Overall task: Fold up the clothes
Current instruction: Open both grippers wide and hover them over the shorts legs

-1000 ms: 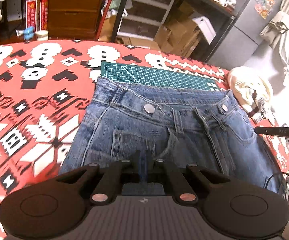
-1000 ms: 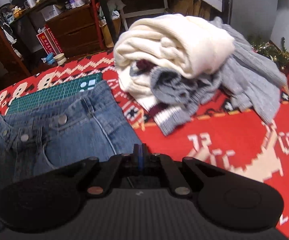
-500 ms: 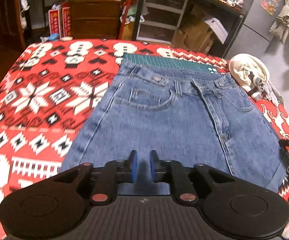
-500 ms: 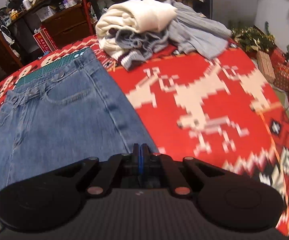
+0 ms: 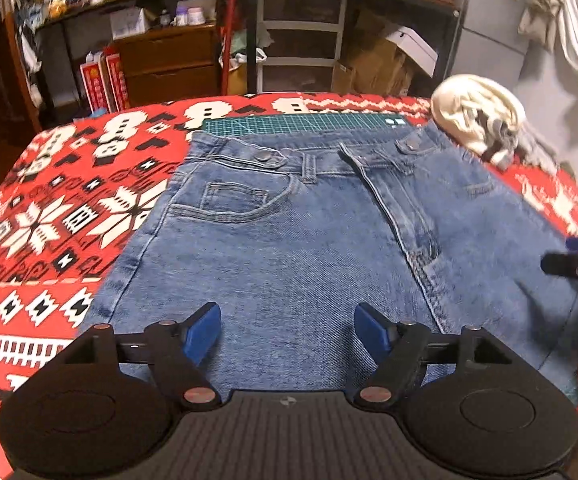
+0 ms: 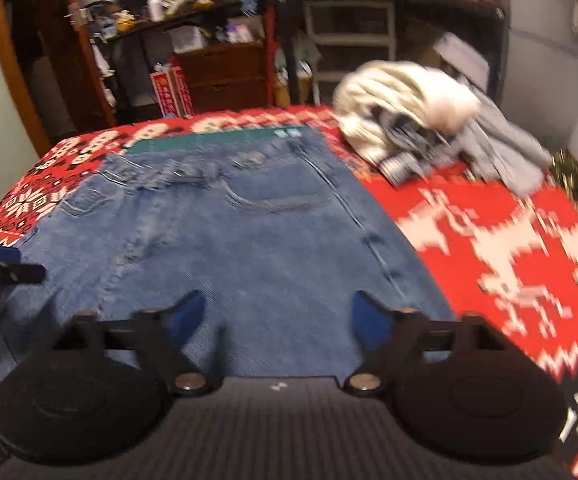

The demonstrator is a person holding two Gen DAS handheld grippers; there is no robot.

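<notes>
You see blue denim jeans [image 5: 309, 248], rough cloth with shiny metal buttons [image 5: 264, 155]. They lie on a red knitted-looking blanket [image 5: 49, 220]. The green cutting mat [image 5: 297, 123] looks smooth and matt. Your left gripper [image 5: 287, 330] is matt black plastic with blue pads [image 5: 203, 330]. The pile of sweaters [image 6: 409, 120] looks soft and woolly.

The jeans [image 5: 289, 240] lie flat mid-tabletop [image 5: 49, 208], waistband overlapping the cutting mat [image 5: 297, 124] at the far edge; the clothes pile [image 5: 477, 116] occupies the far right corner.
</notes>
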